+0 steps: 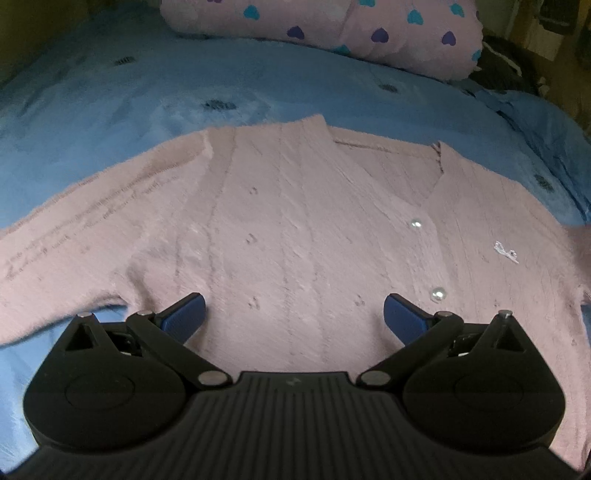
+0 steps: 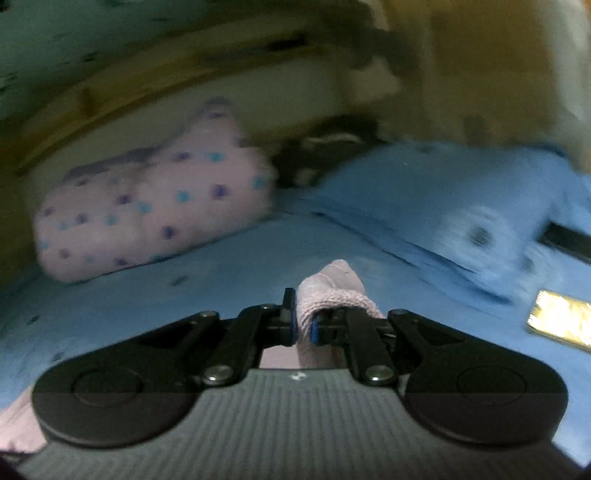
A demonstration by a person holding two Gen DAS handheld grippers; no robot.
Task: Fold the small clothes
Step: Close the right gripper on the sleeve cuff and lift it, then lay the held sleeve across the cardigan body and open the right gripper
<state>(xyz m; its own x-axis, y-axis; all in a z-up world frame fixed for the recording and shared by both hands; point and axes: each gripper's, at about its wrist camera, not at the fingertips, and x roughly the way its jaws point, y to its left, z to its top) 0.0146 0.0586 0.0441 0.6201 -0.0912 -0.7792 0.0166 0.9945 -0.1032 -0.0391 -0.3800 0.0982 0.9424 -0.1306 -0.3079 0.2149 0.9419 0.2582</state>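
Blue bedsheet [image 1: 110, 110] is carrying a pink cardigan [image 1: 295, 221] lying flat; left gripper [image 1: 294, 314] is hovering wide open above it, right gripper [image 2: 303, 326] is pinching its pink knit cuff [image 2: 328, 291].

This is a bedroom in a home: the whole working surface is a bed covered with a soft light-blue sheet [image 1: 110, 96] dotted with small dark motifs. A plump pink pillow printed with blue and purple hearts [image 1: 332, 29] lies at its far end, and a blue pillow in matching fabric [image 2: 424, 199] sits beside it. Behind them runs a wooden headboard rail [image 2: 110, 96].
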